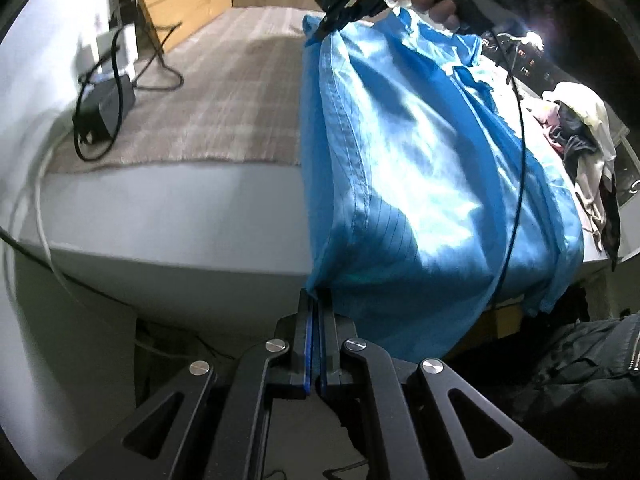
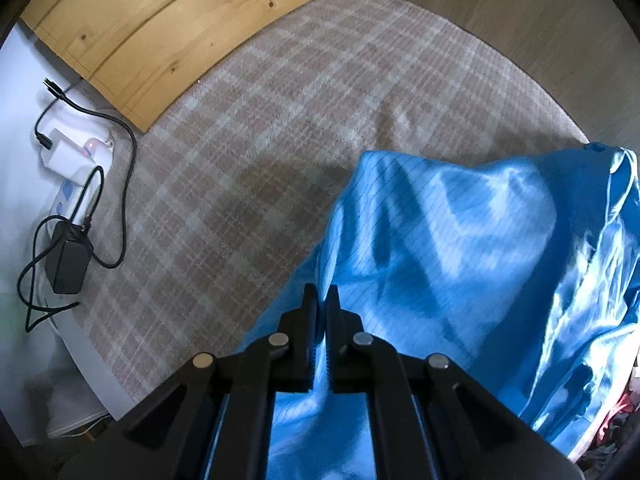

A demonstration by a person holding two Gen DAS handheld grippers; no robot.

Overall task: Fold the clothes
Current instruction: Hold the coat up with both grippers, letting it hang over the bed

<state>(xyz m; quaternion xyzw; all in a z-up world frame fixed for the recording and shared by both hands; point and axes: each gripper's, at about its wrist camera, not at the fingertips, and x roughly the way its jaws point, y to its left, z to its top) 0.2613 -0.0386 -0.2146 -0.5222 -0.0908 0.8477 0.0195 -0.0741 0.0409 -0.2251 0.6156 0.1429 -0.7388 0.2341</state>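
A shiny blue garment [image 1: 420, 168] with thin dark stripes hangs stretched in the air over the edge of a bed. My left gripper [image 1: 318, 300] is shut on its lower corner. At the top of the left wrist view, my right gripper [image 1: 326, 26], held by a hand [image 1: 438, 6], pinches the upper corner. In the right wrist view the blue garment [image 2: 460, 248] drapes down to the right, and my right gripper [image 2: 321, 296] is shut on a fold of it.
A plaid beige blanket [image 2: 280, 140] covers the bed, with a wooden headboard [image 2: 160, 20] behind. A black power adapter [image 2: 66, 264] with cables and a white power strip [image 2: 74, 152] lie at the left edge. A pile of other clothes [image 1: 580, 140] sits at the right.
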